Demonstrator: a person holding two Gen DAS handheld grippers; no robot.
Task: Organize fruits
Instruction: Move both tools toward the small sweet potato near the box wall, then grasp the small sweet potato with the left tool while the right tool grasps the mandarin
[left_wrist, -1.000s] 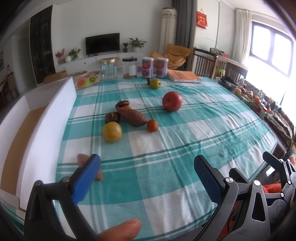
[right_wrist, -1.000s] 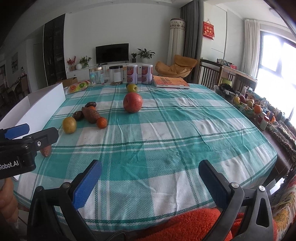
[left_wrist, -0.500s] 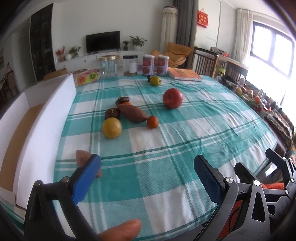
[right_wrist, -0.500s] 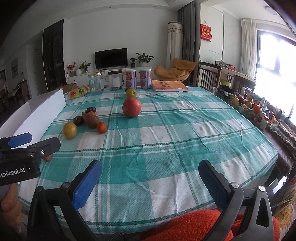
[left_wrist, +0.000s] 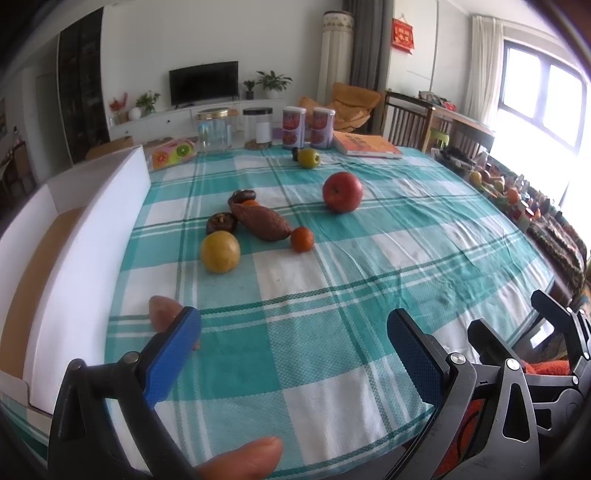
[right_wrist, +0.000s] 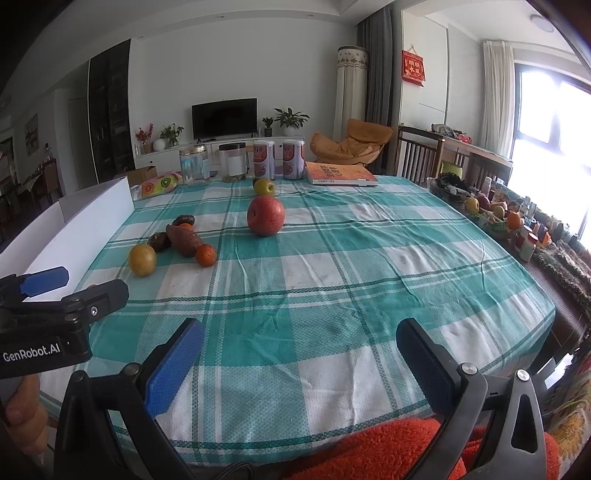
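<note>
On the teal checked tablecloth lie a red apple (left_wrist: 342, 192), a yellow round fruit (left_wrist: 219, 252), a brown sweet potato (left_wrist: 261, 222), a small orange (left_wrist: 301, 239), two dark fruits (left_wrist: 221, 222) and a green apple (left_wrist: 308, 158) farther back. A pinkish piece (left_wrist: 162, 309) lies just behind my left finger. My left gripper (left_wrist: 293, 345) is open and empty above the table's near part. My right gripper (right_wrist: 300, 356) is open and empty near the front edge. The same fruits show in the right wrist view, with the red apple (right_wrist: 266, 215) in the middle.
A white open box (left_wrist: 74, 243) stands along the table's left side. Glass jars (left_wrist: 214, 130), two cans (left_wrist: 293, 127), a book (left_wrist: 365, 144) and a fruit-print pack (left_wrist: 171, 157) line the far edge. Chairs and a cluttered sideboard (right_wrist: 517, 221) stand to the right.
Both grippers have risen and drawn back a little, so the fruits sit slightly lower in view. Both stay open. No fruit has moved.
</note>
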